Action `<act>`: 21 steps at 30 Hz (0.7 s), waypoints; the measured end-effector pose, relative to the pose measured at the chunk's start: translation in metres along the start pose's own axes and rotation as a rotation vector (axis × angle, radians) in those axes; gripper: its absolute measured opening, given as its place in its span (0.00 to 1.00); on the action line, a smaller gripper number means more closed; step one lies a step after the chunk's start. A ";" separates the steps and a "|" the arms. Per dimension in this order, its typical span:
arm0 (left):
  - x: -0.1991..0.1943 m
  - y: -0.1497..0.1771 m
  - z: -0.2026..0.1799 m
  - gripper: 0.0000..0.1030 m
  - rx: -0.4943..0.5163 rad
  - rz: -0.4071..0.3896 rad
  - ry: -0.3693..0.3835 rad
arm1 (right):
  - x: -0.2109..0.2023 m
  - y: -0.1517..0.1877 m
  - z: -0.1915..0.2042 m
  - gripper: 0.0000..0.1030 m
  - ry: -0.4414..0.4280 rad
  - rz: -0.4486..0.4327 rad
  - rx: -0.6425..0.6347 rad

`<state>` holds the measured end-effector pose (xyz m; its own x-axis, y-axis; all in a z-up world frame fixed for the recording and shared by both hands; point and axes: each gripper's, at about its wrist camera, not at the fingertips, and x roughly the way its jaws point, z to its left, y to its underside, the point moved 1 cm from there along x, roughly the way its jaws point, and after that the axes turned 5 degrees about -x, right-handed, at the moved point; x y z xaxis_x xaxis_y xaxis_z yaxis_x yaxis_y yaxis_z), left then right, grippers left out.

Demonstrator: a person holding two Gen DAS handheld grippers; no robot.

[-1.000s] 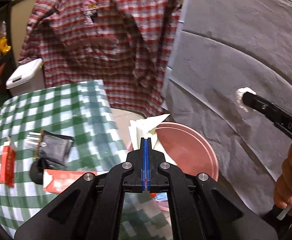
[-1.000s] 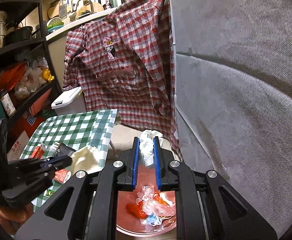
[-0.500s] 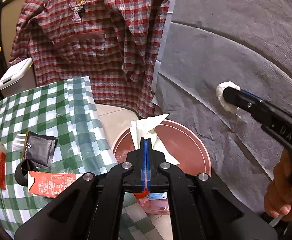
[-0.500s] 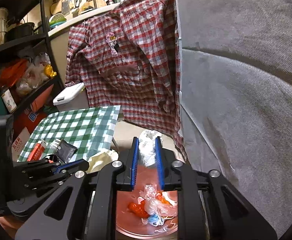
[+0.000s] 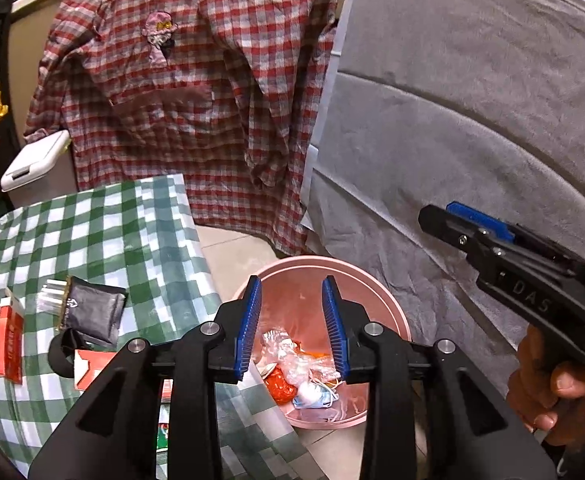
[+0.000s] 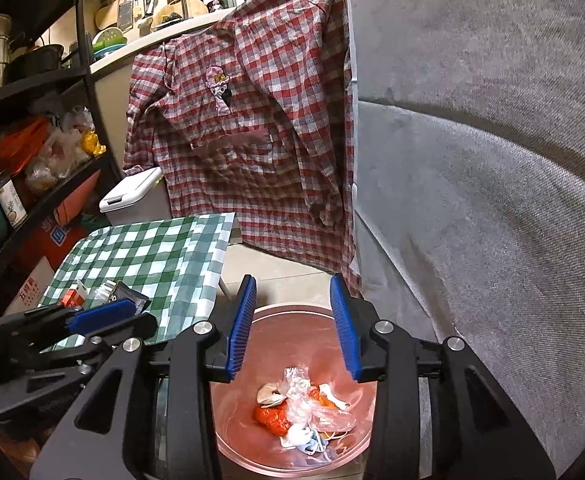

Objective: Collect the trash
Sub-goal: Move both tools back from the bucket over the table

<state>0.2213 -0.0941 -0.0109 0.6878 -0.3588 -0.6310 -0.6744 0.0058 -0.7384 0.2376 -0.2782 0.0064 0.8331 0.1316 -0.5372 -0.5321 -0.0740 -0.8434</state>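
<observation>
both claws hang over the pink bin (image 5: 388, 312). left claw (image 5: 294, 328) has just been opening, nothing between its blue pads. right claw (image 6: 292, 328) has just been opening too, also empty. trash (image 6: 304, 408) sits in a heap at the bottom of the bin: clear plastic, something red-orange, a face mask. black pouch (image 5: 90, 312) and red packets (image 5: 10, 340) lie on the checked worktop (image 5: 132, 240) beside the bin.

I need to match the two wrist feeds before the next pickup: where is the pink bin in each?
Left wrist: pink bin at bottom centre, behind the open jaws, right of the checked table.
Right wrist: bin at bottom centre, below the jaws.
Shared landmark: plaid shirt hanging behind it.
</observation>
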 end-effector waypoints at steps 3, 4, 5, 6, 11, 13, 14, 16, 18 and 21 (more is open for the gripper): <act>-0.008 -0.003 0.004 0.31 -0.001 -0.019 -0.011 | -0.004 -0.002 0.003 0.38 0.004 -0.013 -0.001; -0.012 -0.003 0.006 0.31 -0.002 -0.027 -0.017 | -0.005 -0.002 0.004 0.38 0.006 -0.017 -0.001; -0.014 -0.004 0.007 0.31 -0.003 -0.031 -0.021 | -0.006 -0.003 0.005 0.38 0.008 -0.021 -0.001; -0.017 -0.005 0.010 0.31 -0.008 -0.037 -0.028 | -0.008 -0.003 0.006 0.38 0.009 -0.026 0.000; -0.036 -0.008 0.025 0.31 -0.007 -0.076 -0.061 | -0.013 -0.006 0.014 0.38 0.022 -0.041 -0.014; -0.042 -0.009 0.031 0.31 -0.013 -0.089 -0.071 | -0.015 -0.006 0.018 0.38 0.027 -0.046 -0.028; -0.046 -0.010 0.036 0.31 -0.023 -0.097 -0.075 | -0.015 -0.006 0.019 0.38 0.026 -0.047 -0.031; -0.053 -0.010 0.043 0.30 -0.031 -0.108 -0.085 | -0.015 -0.006 0.023 0.38 0.027 -0.048 -0.038; -0.058 -0.010 0.049 0.30 -0.025 -0.120 -0.100 | -0.015 -0.006 0.027 0.38 0.028 -0.050 -0.044; -0.065 -0.011 0.059 0.30 -0.030 -0.130 -0.110 | -0.016 -0.006 0.033 0.38 0.025 -0.054 -0.051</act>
<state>0.1997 -0.0154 0.0245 0.7938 -0.2508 -0.5540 -0.5843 -0.0622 -0.8091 0.2221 -0.2468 0.0206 0.8644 0.1116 -0.4903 -0.4783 -0.1181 -0.8702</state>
